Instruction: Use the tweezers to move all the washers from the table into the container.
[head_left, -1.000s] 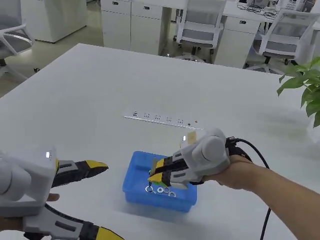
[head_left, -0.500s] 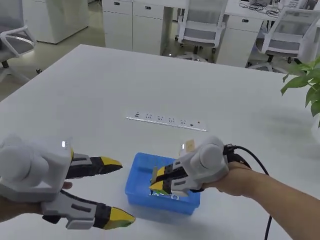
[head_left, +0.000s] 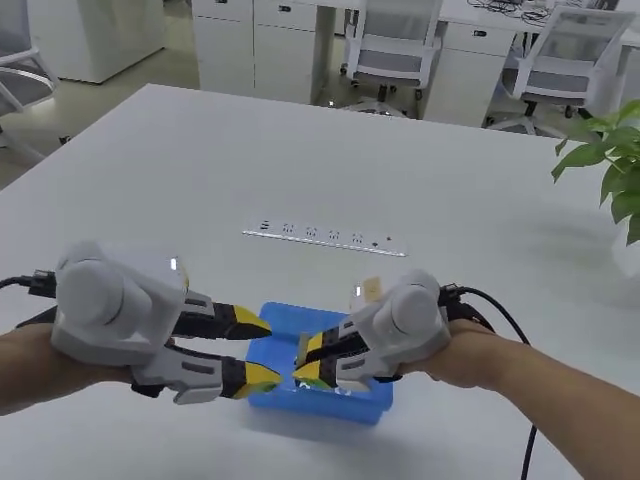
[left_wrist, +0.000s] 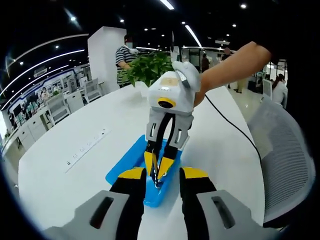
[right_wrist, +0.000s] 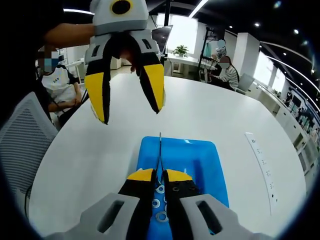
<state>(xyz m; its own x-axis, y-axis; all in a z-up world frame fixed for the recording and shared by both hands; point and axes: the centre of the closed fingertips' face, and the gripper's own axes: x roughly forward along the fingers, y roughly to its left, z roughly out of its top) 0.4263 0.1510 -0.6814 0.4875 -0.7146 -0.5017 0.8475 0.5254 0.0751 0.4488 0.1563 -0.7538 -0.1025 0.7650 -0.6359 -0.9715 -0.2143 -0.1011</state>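
A blue container (head_left: 372, 402) sits on the white table (head_left: 200, 160), and several washers (right_wrist: 161, 204) lie inside it. My right gripper (head_left: 306, 368) hovers over the container's left part, shut on thin metal tweezers (right_wrist: 160, 150) that point down into it. In the left gripper view the tweezers (left_wrist: 155, 176) hang between the right gripper (left_wrist: 158, 162) tips above the container (left_wrist: 125, 164). My left gripper (head_left: 258, 350) is open, holds nothing, and faces the right one at the container's left edge. Its jaws (right_wrist: 129, 111) stand spread beyond the container (right_wrist: 202, 160).
A white power strip (head_left: 325, 238) lies on the table behind the container. A green plant (head_left: 610, 165) stands at the right edge. Office chairs (head_left: 388, 55) and cabinets are beyond the far edge. A black cable (head_left: 520, 330) trails from the right gripper.
My left gripper has come in from the lower left until its open tips are beside the container, facing the right gripper. The right gripper has stayed over the container with the tweezers.
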